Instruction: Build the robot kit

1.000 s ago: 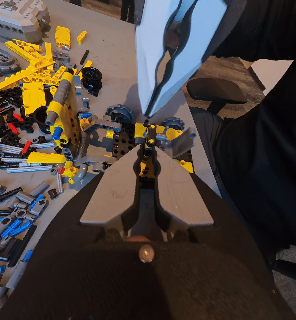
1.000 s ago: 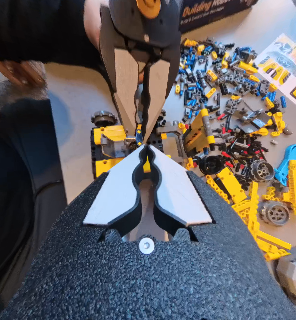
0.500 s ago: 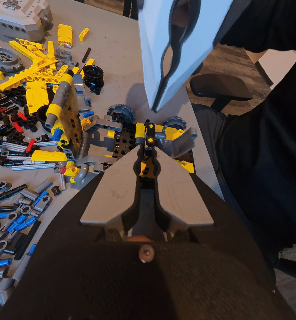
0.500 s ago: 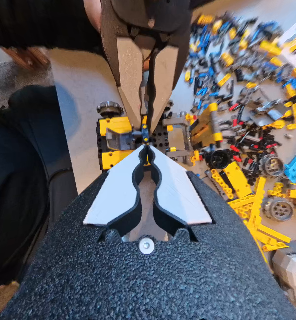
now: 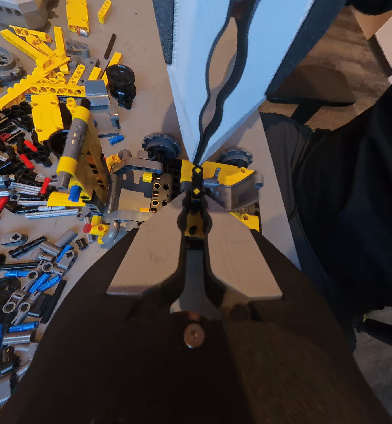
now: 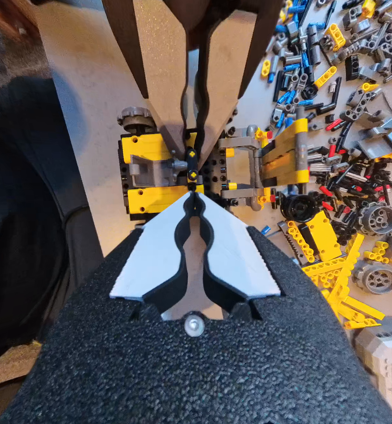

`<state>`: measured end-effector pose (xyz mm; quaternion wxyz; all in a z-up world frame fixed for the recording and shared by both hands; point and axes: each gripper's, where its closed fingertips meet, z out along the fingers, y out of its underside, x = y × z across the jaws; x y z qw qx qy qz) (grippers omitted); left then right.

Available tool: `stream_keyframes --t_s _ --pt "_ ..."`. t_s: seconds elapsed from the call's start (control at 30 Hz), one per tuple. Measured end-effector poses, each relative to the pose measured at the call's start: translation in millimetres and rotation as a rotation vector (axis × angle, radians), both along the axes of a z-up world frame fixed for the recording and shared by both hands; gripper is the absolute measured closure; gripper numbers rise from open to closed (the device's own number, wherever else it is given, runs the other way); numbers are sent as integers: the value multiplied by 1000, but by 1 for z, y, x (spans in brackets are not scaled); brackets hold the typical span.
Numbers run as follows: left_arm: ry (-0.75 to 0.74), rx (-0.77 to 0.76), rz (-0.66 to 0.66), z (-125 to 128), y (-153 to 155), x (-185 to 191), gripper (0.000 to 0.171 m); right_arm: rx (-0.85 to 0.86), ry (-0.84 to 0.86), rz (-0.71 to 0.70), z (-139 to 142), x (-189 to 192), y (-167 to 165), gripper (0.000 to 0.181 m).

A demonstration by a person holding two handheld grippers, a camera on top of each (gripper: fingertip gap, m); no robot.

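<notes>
A partly built yellow, black and grey brick vehicle sits at the table's near edge; it also shows in the right wrist view. A short black link with two yellow cross pins stands on its top. My left gripper is shut on the link's near end. My right gripper is shut, its white tips touching the link's other end. In the left wrist view the right gripper comes down from above. In the right wrist view the left gripper reaches in from the top.
Loose yellow, black, grey, blue and red bricks cover the table left of the vehicle, with a black wheel and a grey hub block. The table edge runs just right of the vehicle. A person in dark clothes sits there. My two grippers' fingertips are within a few centimetres of each other. From either gripper's tips it is about 15 cm to the black wheel.
My right gripper has come down and closer until its shut tips touch the black link. My left gripper has kept its grip on the link in place.
</notes>
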<state>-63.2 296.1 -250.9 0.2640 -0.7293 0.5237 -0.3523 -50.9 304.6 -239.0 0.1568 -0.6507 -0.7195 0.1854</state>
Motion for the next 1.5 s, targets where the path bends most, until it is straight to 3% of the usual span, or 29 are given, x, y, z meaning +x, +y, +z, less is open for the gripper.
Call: stream_keyframes --t_s 0.13,0.3,0.43,0.67,0.87,1.2,1.5 --pt "44 23 -8 0 -1 -1 167 2 60 -1 11 -6 3 181" --pt "59 41 -9 2 1 -5 162 11 38 20 1 -4 0 181" --pt "14 51 -1 15 2 -9 159 -33 63 12 0 -5 -1 181" --pt "60 -7 22 31 3 -10 148 -52 83 19 0 -5 -1 181" --pt "185 -83 -27 17 -1 -8 167 -63 95 33 0 -4 -1 181" --pt "290 -93 -75 16 0 -9 168 -66 137 47 1 -4 -1 181" --pt "296 -73 -93 16 -1 -6 168 -47 167 48 30 -7 4 181"
